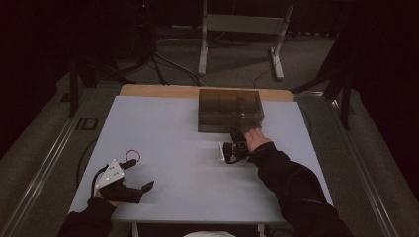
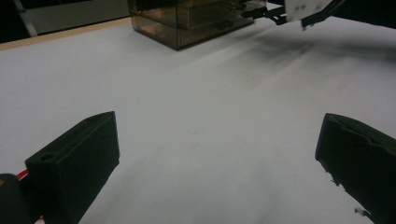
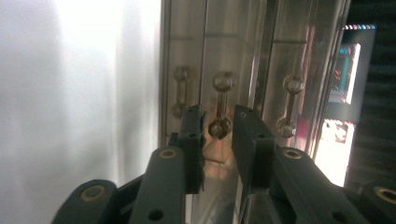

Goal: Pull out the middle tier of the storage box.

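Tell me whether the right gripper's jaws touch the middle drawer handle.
Cannot tell. In the right gripper view the right gripper brackets the middle handle, narrow gaps seemingly either side.

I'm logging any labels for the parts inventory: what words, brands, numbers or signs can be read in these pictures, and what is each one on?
No readable text in any view.
Smoky clear plastic drawer box: no label seen on its top or on its front with the knob handles.
Black sleeve of the right arm: a faint light mark, too small and dim to read.
Bright coloured panel behind the box in the right gripper view: too blurred to read.
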### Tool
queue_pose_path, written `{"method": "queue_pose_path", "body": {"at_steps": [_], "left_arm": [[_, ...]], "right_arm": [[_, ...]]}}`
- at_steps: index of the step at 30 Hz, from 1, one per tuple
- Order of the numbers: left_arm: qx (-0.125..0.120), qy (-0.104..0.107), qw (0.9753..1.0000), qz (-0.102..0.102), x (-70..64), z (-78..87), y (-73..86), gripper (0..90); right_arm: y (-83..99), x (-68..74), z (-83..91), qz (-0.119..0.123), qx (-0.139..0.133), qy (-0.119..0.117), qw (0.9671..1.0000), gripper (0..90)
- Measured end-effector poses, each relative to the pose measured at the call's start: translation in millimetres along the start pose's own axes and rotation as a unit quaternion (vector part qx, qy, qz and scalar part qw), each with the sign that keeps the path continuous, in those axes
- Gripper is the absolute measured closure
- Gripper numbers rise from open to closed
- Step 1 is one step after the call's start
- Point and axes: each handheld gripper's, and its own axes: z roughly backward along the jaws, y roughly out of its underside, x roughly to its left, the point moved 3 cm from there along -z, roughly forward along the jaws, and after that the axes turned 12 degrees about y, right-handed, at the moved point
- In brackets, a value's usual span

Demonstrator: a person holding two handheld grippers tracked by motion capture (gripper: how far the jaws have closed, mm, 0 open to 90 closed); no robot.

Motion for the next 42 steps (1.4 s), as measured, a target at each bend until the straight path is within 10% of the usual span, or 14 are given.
{"method": "queue_pose_path", "body": {"at_steps": [12,25,29,34,42], "left_arm": [[0.000,0.000,1.0000,0.000,-0.1,-0.1,0.1,1.2],[-0.001,0.000,1.0000,0.000,-0.1,0.0,-0.3,1.2],[0.001,0.000,1.0000,0.000,-0.1,-0.3,0.2,1.2],[0.001,-0.001,1.0000,0.001,-0.2,-0.3,0.4,1.2],[-0.001,0.000,1.0000,0.001,0.0,0.0,-0.1,1.2]], "right_arm": [[13.6,-13.4,9.2,-0.082,-0.051,-0.099,0.9904,58.5],[36.1,-24.6,15.5,-0.160,-0.071,-0.238,0.9553,16.5],[44.1,-27.5,15.2,-0.188,-0.062,-0.262,0.9445,12.1],[50.9,-33.1,16.6,-0.196,-0.066,-0.266,0.9417,12.1],[63.7,-42.2,18.2,-0.220,-0.063,-0.327,0.9169,13.0]]}}
